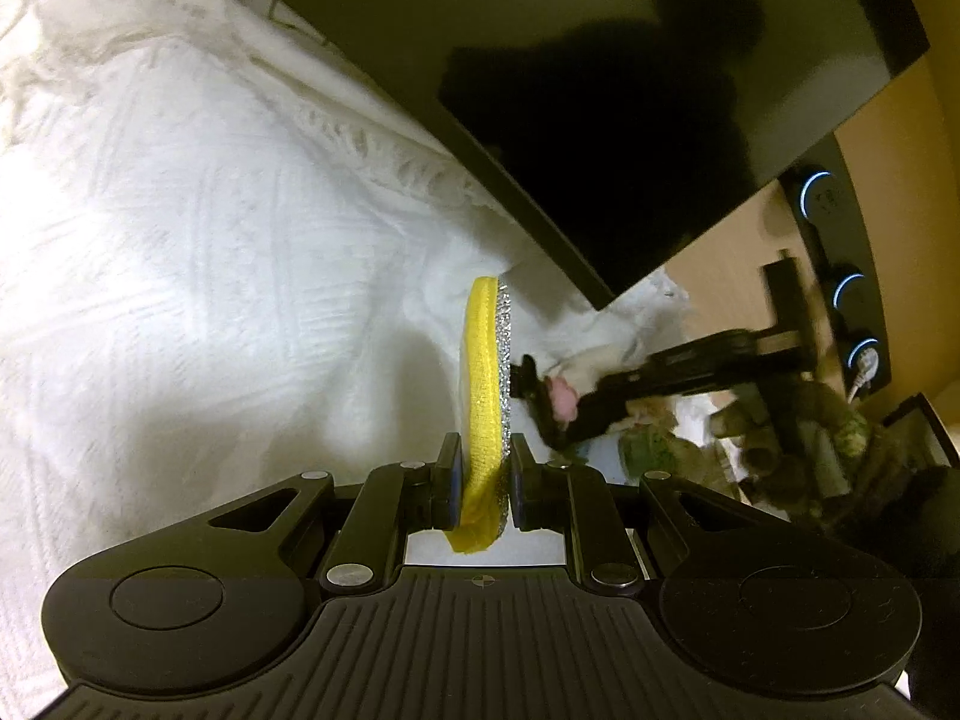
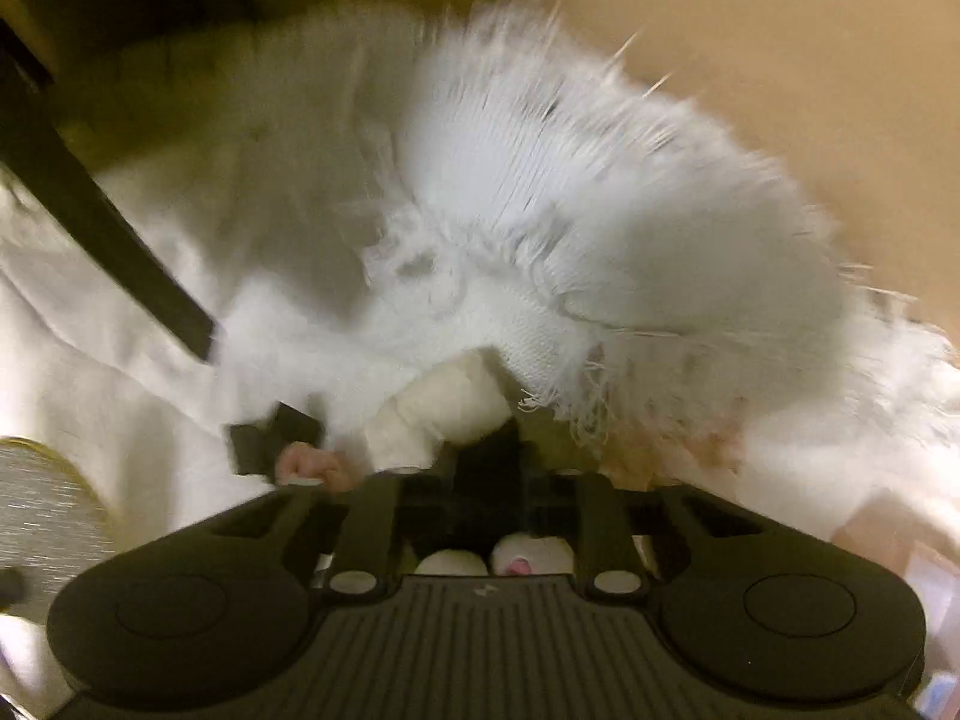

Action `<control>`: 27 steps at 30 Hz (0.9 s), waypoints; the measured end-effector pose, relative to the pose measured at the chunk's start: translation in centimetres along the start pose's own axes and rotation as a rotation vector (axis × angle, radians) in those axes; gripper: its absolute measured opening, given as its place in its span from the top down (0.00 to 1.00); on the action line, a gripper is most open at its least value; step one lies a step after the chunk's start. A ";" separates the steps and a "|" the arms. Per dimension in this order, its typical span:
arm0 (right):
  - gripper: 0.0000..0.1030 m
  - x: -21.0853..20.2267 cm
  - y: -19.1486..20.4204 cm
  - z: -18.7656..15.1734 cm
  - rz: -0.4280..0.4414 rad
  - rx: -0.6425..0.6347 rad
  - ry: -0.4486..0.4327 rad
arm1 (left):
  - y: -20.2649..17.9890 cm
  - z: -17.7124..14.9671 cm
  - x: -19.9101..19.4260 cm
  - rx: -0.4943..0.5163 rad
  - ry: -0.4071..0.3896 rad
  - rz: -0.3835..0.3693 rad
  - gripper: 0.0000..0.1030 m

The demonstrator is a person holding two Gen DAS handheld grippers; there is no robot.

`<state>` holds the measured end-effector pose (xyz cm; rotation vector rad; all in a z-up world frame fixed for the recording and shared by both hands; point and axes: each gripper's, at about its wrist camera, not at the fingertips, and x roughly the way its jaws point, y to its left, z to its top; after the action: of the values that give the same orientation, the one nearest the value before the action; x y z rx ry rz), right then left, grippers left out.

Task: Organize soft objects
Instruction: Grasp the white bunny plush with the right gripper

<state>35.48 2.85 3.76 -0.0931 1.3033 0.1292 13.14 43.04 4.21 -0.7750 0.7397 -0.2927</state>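
Left wrist: left tongs [image 1: 486,468] tight on yellow sponge [image 1: 482,384]; right tongs [image 1: 549,402] gripping plush toy [image 1: 585,369].

Black glossy panel [image 1: 600,90], wooden surface [image 2: 750,18], blue-ringed knobs [image 1: 849,291].

- Left wrist view: mounted behind the left tool [image 1: 485,468], looking forward and slightly down along its fingers, close over a white knitted blanket [image 1: 198,252], a black screen [image 1: 600,90] ahead.
- Right wrist view: behind the right tool [image 2: 480,468], aimed steeply down, very near, blurred.
- Shared: the blanket, a yellow-and-silver scrub pad [image 1: 483,384], the right tool right of the left tool.
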 end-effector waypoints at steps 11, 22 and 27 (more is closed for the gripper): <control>0.88 -16.0 -2.2 -4.6 0.111 0.065 -0.325 | -4.0 1.9 -0.4 0.059 -0.058 -0.015 0.83; 0.89 -28.9 -7.6 -10.8 0.100 0.141 -0.586 | -13.3 2.3 0.7 0.224 -0.064 -0.097 0.83; 0.89 -32.3 -12.3 -15.7 0.041 0.198 -0.625 | -19.7 1.1 4.7 0.282 0.034 -0.244 0.83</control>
<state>13.94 -12.92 30.71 0.1366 0.6881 0.0556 17.76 27.67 16.66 -0.5920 0.6189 -0.6185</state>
